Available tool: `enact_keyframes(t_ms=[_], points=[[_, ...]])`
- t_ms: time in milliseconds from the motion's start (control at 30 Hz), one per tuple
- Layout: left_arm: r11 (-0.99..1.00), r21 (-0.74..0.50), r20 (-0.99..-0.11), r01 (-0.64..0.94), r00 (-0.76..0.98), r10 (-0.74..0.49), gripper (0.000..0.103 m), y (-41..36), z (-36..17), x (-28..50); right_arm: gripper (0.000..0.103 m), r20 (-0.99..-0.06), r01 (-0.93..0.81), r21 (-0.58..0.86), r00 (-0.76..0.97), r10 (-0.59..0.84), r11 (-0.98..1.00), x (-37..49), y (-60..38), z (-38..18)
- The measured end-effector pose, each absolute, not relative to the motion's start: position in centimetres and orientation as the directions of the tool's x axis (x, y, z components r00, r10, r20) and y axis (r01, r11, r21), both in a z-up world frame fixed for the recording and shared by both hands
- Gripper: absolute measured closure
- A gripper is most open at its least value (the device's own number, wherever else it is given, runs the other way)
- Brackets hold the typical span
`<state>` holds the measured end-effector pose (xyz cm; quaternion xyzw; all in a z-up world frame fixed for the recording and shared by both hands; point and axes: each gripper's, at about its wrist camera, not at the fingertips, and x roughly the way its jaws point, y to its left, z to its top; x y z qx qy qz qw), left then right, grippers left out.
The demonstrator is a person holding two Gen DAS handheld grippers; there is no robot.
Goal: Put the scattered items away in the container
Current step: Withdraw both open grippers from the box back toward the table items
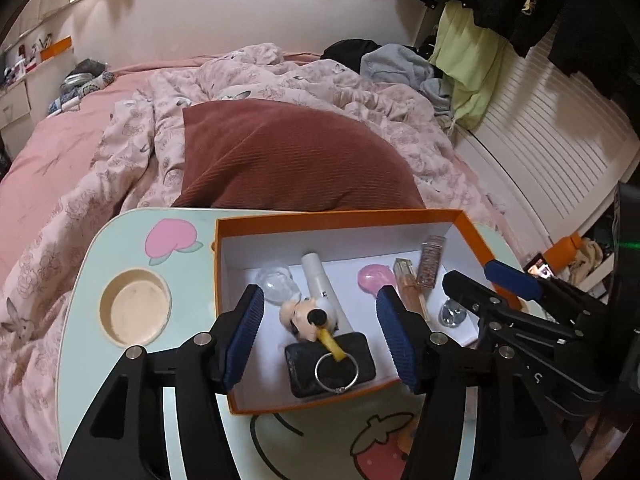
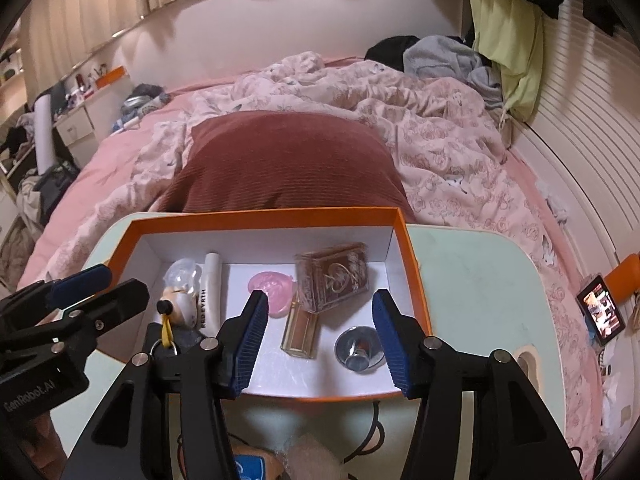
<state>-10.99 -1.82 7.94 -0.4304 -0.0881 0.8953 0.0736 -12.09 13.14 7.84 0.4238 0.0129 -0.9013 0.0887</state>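
Left tongs (image 1: 320, 336): nearest the lens, black arms with blue ribbed pads standing apart, nothing pressed between them; hovering over the near left part of the box. No earlier view is given, so nothing is said of their travel.

Right tongs (image 2: 320, 336): same build, pads likewise apart and gripping nothing, over the near right part of the box.

Orange box (image 1: 472, 236): open, white inside, resting on the bench (image 1: 80, 320), a pale green lap top printed with a peach and a strawberry, with a round cup recess (image 1: 135, 309) at its left. The bench stands on a bed with a pink floral quilt (image 1: 360, 92); a rust-red cushion (image 1: 288, 156) lies just behind the box.

Contents of the box, left to right:
- black flat case (image 1: 360, 364) at the near wall, with a metal key ring (image 1: 336, 372) lying on it;
- plush toy keychain (image 1: 304, 316), yellow strap joining it to the ring;
- clear plastic piece (image 1: 278, 284) toward the back left;
- white tube (image 1: 320, 280), lettered, lying lengthwise;
- pink round item (image 2: 272, 286) mid-box;
- amber perfume bottle (image 2: 300, 330) lying flat, just beside the pink item;
- clear brown patterned case (image 2: 334, 276), tilted, its lower edge over the bottle's top;
- shiny metal disc with knob (image 2: 358, 348) near the right front corner.

No loose item shows on the bare bench around the box.
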Motion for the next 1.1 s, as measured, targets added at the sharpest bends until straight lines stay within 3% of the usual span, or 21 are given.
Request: enact_keyframes(t_ms=[333, 500, 633, 1100], points=[[-0.972, -0.208, -0.709, -0.108, -0.668, 0.226, 0.044, -1.2, 10.0, -6.0, 0.049, -0.727, 0.212, 0.093, -0.654, -0.211, -0.973, -7.3, 14.0, 9.7], [-0.971, -0.189, -0.703, -0.15, -0.669, 0.24, 0.043, -0.4, 10.1, -1.8, 0.04, -0.731, 0.221, 0.105, -0.644, -0.226, -0.97, -3.6, 15.2, 9.5], [-0.97, -0.165, -0.73, -0.179, -0.639, 0.242, 0.037, 0.6, 8.3, 1.5, 0.04, -0.761, 0.225, 0.087, -0.614, -0.21, -0.971, -0.5, 16.3, 7.5], [-0.979, -0.14, -0.816, -0.15, -0.542, 0.2, 0.037, 2.6, 2.4, 4.6, 0.038, -0.824, 0.178, 0.1, -0.537, -0.181, -0.979, 3.7, 18.2, 2.6]])
